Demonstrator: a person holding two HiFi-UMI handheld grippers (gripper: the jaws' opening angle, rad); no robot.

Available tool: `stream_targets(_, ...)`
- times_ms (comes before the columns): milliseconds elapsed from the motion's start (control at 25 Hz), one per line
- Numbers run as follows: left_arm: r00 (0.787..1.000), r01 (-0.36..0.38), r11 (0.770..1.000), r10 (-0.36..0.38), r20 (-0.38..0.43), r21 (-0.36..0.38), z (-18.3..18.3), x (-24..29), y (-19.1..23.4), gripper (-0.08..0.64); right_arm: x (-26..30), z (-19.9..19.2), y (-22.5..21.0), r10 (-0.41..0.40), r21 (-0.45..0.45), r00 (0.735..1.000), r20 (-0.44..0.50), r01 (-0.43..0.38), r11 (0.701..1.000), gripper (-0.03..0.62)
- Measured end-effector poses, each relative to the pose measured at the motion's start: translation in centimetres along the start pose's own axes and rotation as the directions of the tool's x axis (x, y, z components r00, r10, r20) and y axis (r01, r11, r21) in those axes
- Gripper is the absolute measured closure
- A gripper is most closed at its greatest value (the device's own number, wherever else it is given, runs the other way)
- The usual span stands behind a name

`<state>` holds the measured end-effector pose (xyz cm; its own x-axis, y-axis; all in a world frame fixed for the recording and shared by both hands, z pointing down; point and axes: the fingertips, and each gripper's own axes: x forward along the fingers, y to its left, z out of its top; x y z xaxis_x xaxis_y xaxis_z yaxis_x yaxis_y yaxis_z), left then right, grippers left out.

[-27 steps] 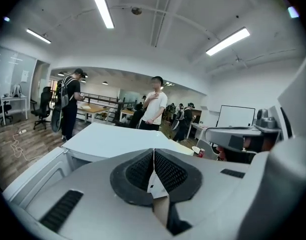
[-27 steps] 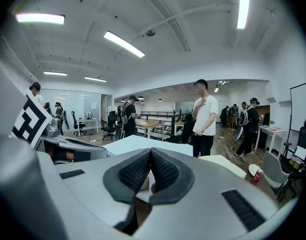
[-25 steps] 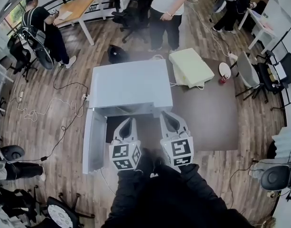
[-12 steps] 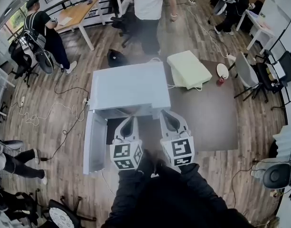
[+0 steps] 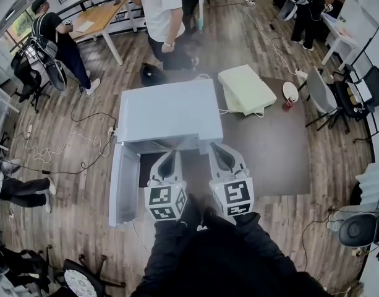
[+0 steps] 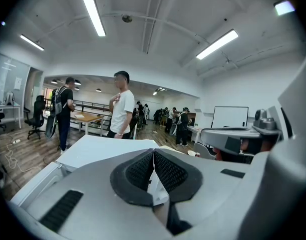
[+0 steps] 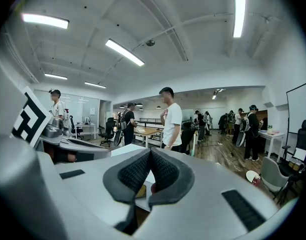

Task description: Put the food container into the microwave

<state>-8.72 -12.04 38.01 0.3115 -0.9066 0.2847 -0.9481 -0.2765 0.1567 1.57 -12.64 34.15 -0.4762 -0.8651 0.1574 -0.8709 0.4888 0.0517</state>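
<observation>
- Low in the middle of the head view, my left gripper and right gripper sit side by side, marker cubes towards me.
- Left gripper: in its own view the jaws are clenched, pads meeting, with nothing between them.
- Right gripper: likewise clenched on nothing. A yellowish and a red scrap show behind its jaws; I cannot tell what they are.
- Just beyond both tips stands the white microwave on the dark tabletop, its door swung open at centre left.
- The microwave's top hides its cavity from me, and I cannot pick out the food container in any view.
- Upper right on the tabletop lies a pale flat box, with a red can near it.
- At the top of the frame stands a person in a white shirt.
</observation>
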Motion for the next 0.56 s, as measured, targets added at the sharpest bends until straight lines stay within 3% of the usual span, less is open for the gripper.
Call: stream_targets(560, 1.000, 0.004, 1.000, -0.004, -0.009, 0.000, -0.25, 0.21, 0.33, 0.526, 0.47, 0.00, 0.65, 0.012, 0.002, 1.000, -0.010, -0.012, 1.000, 0.571)
